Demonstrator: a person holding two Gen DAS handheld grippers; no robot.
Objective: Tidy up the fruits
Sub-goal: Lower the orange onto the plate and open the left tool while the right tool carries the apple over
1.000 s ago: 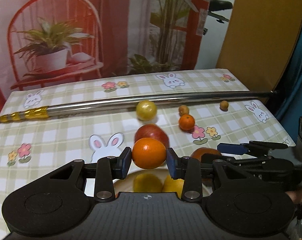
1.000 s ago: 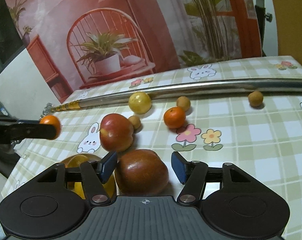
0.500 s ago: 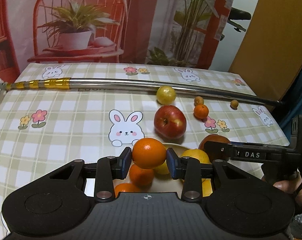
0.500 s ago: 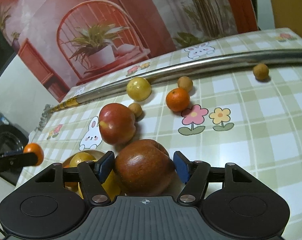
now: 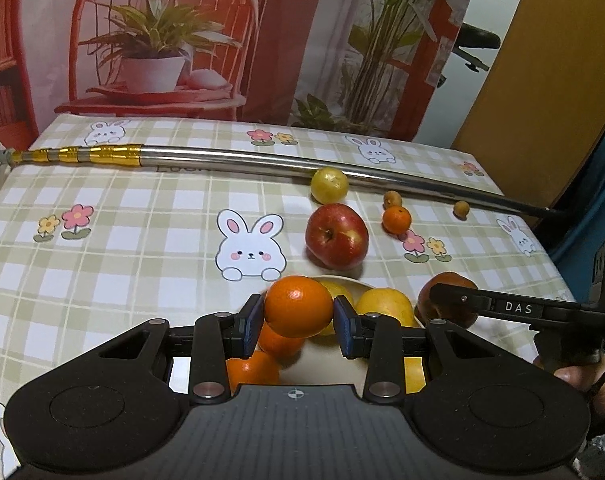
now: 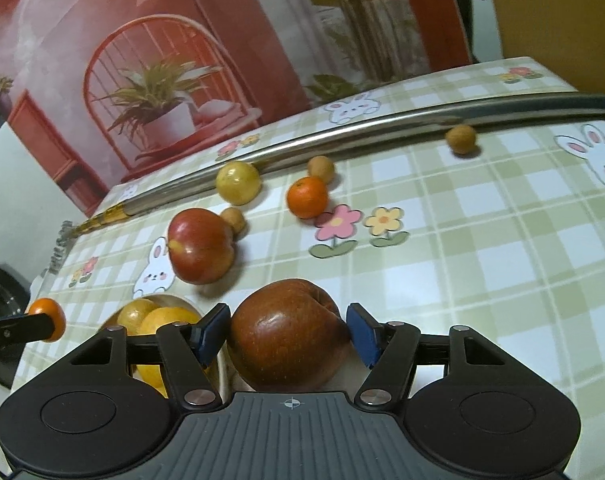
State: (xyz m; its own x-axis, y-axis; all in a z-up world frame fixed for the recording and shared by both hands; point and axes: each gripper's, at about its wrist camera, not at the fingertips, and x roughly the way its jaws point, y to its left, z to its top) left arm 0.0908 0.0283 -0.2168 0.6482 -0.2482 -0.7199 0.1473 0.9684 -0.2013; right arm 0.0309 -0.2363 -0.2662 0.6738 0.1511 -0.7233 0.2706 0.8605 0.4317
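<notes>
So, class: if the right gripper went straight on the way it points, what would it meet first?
The dark red apple already between the right gripper pads; beyond it, probably bare checked tablecloth, though depth is unclear.

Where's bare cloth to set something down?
Free: the checked tablecloth left of the red apple, below the steel pole, and right of the printed flowers. Crowded: the fruit bowl and the loose fruit beside that apple.

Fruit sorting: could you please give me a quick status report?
Left gripper shut on orange above bowl. Right gripper around dark red apple, grip unconfirmed. Red apple, small fruits loose on table.
</notes>
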